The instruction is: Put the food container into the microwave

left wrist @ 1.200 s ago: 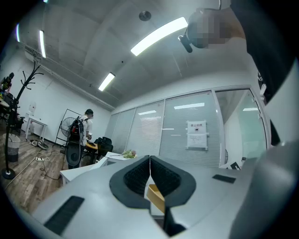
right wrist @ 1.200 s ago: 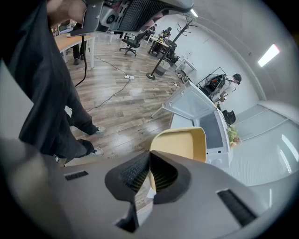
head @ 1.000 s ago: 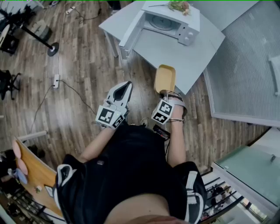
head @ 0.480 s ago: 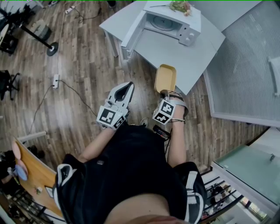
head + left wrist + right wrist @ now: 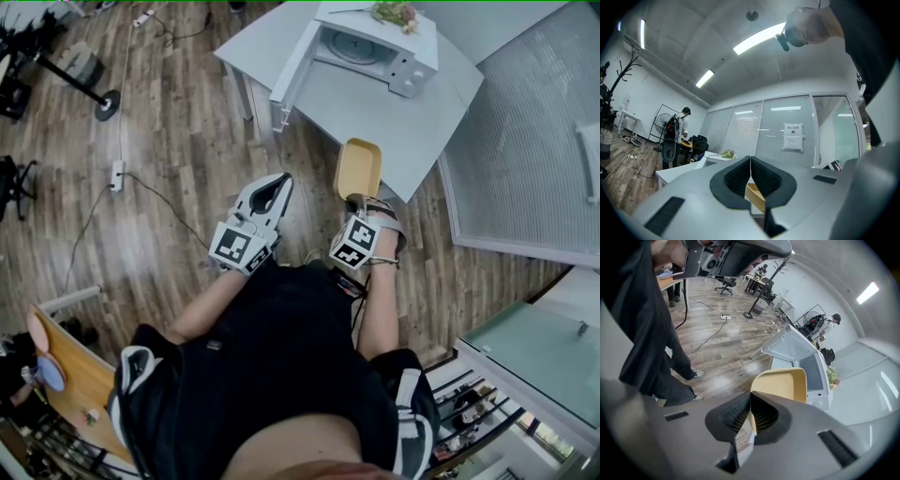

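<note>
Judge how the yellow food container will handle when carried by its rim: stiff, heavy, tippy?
Probably stiff: the yellow food container juts straight out from the right tongs without sagging. Likely light, since one rim grip bears it. It looks empty, so tipping should spill nothing.

Your food container (image 5: 359,169) is mustard yellow. Your left hand-held gripper (image 5: 277,183) and right hand-held gripper (image 5: 359,199) are pale grey, with black ribbed pads (image 5: 736,414) and black-and-white square-patterned marker cubes (image 5: 239,248). The microwave (image 5: 375,47) is white, the tabletop (image 5: 375,112) pale grey, the floor (image 5: 178,141) brown wood-grain, your top (image 5: 281,356) black.
</note>
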Demonstrator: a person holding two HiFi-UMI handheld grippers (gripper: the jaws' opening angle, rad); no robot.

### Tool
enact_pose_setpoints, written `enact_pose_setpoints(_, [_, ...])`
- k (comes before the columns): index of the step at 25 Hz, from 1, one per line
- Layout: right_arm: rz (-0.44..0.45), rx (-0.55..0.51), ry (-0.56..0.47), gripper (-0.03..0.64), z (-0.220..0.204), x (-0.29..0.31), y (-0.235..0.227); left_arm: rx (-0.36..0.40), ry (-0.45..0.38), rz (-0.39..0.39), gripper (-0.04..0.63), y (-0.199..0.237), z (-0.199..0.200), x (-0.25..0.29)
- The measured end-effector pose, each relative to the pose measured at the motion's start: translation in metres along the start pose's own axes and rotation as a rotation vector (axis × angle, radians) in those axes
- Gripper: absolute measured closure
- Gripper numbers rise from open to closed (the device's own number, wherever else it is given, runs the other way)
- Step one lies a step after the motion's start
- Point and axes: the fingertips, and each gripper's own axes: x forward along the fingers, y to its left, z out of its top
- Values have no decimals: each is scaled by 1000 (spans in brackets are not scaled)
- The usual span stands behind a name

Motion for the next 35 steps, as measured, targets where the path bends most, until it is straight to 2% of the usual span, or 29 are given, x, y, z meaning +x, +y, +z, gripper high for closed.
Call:
enact_pose_setpoints(4, [0, -2, 21, 586, 10, 13, -4, -17, 10, -30, 572, 18, -3, 7])
enact_pose_setpoints(9, [5, -15, 31, 586, -3, 40, -36, -20, 15, -28, 572, 27, -14, 42])
enact_pose_setpoints(13, [-9, -49, 5, 586, -19, 69, -85, -4, 7, -4, 572, 37, -23, 97])
enact_pose_setpoints(23, [-7, -175, -43, 586, -76, 145, -222, -13, -48, 124, 572, 51, -18, 240])
enact_pose_setpoints(29, [-10, -226, -67, 584, -78, 193, -276, -4, -41, 191, 572, 71, -21, 283])
enact_pose_setpoints(35, [-25, -250, -64, 584, -66, 252, -329, 8, -43, 182, 572, 98, -23, 321])
